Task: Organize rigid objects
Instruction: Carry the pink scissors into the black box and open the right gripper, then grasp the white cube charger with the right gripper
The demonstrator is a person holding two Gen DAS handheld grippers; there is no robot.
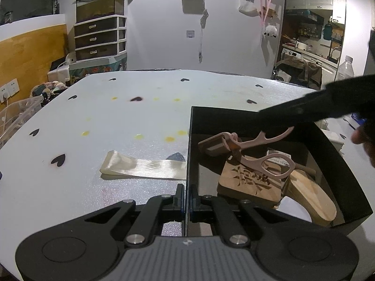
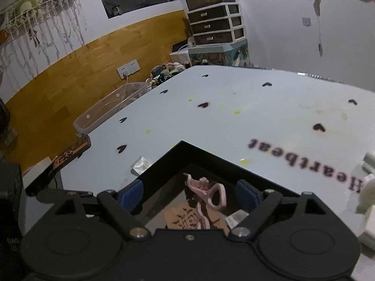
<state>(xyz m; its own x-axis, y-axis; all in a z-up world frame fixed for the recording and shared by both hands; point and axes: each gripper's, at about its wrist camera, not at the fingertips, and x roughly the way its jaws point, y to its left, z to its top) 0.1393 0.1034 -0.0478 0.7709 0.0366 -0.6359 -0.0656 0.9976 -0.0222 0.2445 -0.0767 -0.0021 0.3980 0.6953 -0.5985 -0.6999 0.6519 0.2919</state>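
On the pale surface (image 1: pixel 93 121), your left claw (image 1: pixel 186 199) pinched the black box (image 1: pixel 188 154) wall; your right claw (image 2: pixel 189 195) gaped empty above the pink tool (image 2: pixel 211 194), perched to slide.

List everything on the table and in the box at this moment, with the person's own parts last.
black box: 1, black, right side of table, open top
pink eyelash curler: 1, pink, in box, atop the wooden plaque
carved wooden plaque: 1, tan, box floor
wooden oval piece: 1, light wood, in box, right of plaque
clear packet: 1, translucent, on table left of box
table: 1, white with dark hearts
left tongs: 1, black, shut on the box's left wall
right tongs: 1, black with blue pads, open above the box
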